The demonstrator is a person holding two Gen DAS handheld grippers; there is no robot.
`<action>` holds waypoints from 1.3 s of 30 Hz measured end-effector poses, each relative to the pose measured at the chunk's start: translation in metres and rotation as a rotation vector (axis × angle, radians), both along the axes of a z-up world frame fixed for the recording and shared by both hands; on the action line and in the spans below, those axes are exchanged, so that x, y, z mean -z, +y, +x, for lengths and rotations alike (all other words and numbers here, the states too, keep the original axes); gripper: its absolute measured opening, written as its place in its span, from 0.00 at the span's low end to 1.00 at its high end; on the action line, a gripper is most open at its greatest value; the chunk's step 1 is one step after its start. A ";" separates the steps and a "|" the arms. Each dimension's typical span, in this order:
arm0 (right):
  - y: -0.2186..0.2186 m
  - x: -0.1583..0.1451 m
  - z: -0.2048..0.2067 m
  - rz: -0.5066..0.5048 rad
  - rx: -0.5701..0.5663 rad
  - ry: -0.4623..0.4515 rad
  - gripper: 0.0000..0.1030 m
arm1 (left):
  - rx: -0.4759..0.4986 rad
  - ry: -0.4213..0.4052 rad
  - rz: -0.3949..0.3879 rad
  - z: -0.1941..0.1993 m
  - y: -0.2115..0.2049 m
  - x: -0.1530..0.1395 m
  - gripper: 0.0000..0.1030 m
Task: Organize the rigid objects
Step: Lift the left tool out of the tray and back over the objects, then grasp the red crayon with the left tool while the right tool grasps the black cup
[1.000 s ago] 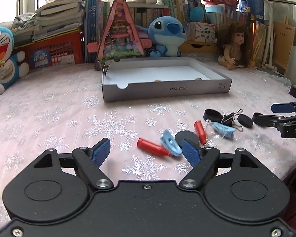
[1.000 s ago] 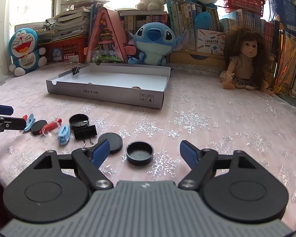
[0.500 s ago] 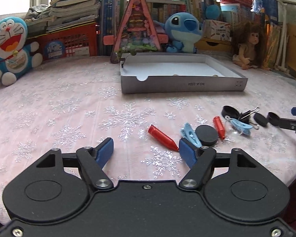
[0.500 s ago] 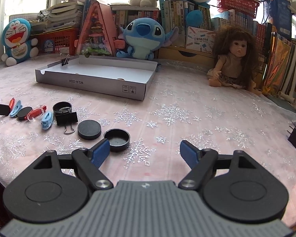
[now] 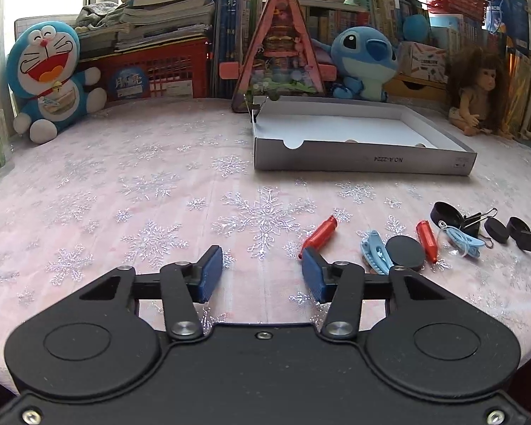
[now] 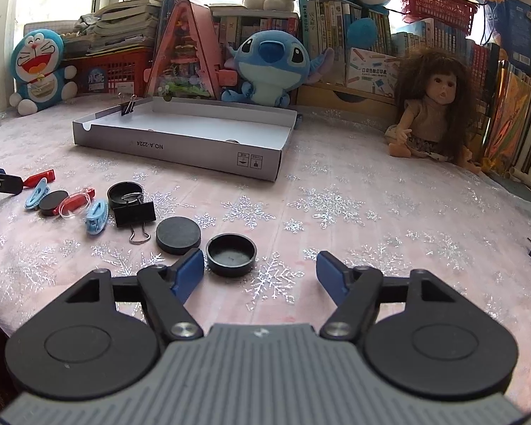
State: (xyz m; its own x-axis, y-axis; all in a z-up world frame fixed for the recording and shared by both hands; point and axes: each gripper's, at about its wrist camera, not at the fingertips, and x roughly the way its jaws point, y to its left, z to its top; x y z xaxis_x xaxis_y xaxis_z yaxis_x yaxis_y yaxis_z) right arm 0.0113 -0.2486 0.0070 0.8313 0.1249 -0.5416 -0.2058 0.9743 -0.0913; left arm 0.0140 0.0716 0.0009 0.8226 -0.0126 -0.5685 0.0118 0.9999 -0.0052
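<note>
Left claw (image 5: 262,269), closing, empty; red tube (image 5: 318,232) beside right pad.

A home, a child's room by the look: straight ahead of both grippers, plush toys (image 6: 269,67) and a doll (image 6: 432,106) sit against packed bookshelves (image 6: 336,32), with a snowflake tablecloth (image 5: 124,194) underneath.

- Your left gripper (image 5: 262,271) tilts down over the table's near edge, its jaws closing on bare air, nothing between the blue pads (image 5: 209,272).
- Your right gripper (image 6: 260,278) tilts down likewise, its wider jaws also closing, with nothing between them.
</note>
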 end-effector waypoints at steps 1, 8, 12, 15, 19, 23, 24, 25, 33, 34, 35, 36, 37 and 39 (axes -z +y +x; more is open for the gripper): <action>0.000 0.000 0.000 -0.001 0.002 0.000 0.76 | -0.001 -0.001 0.004 0.001 0.000 0.000 0.46; -0.001 0.001 0.003 0.014 0.035 0.000 0.73 | -0.040 0.000 0.012 0.014 0.003 0.000 0.45; 0.000 0.002 0.003 0.027 0.038 0.001 0.71 | -0.050 -0.008 0.041 0.026 0.004 0.003 0.46; 0.000 0.002 0.004 0.033 0.049 0.000 0.71 | -0.068 -0.009 0.034 0.036 0.005 0.004 0.46; 0.000 0.003 0.005 0.039 0.054 -0.002 0.69 | -0.059 -0.008 0.005 0.038 0.004 0.002 0.46; 0.000 0.003 0.005 0.045 0.047 -0.003 0.66 | -0.007 -0.032 -0.003 0.028 -0.002 0.000 0.46; 0.001 0.003 0.005 0.047 0.045 -0.003 0.66 | 0.007 -0.040 -0.002 0.025 -0.004 -0.001 0.46; 0.001 0.003 0.005 0.049 0.041 -0.003 0.66 | 0.024 -0.048 0.001 0.023 -0.006 -0.001 0.46; 0.007 0.003 0.003 0.049 0.014 -0.007 0.63 | 0.112 -0.069 0.020 0.026 -0.024 -0.002 0.55; 0.008 0.003 0.003 0.047 0.013 -0.007 0.63 | 0.116 -0.069 0.019 0.027 -0.026 -0.001 0.55; 0.008 0.003 0.004 0.047 0.013 -0.007 0.62 | 0.120 -0.067 0.020 0.028 -0.028 -0.001 0.55; 0.008 0.003 0.004 0.049 0.013 -0.007 0.62 | 0.121 -0.065 0.024 0.030 -0.030 0.000 0.55; 0.008 0.003 0.004 0.051 0.014 -0.006 0.62 | 0.121 -0.062 0.029 0.031 -0.031 0.002 0.55; 0.008 0.003 0.004 0.051 0.013 -0.006 0.61 | 0.122 -0.056 0.036 0.033 -0.032 0.004 0.55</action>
State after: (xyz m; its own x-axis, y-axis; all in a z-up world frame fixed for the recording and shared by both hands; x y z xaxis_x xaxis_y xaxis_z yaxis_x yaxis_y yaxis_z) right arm 0.0151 -0.2409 0.0036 0.8365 0.1414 -0.5294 -0.1929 0.9803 -0.0430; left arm 0.0470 0.0391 -0.0031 0.8469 -0.0948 -0.5233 0.1323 0.9906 0.0346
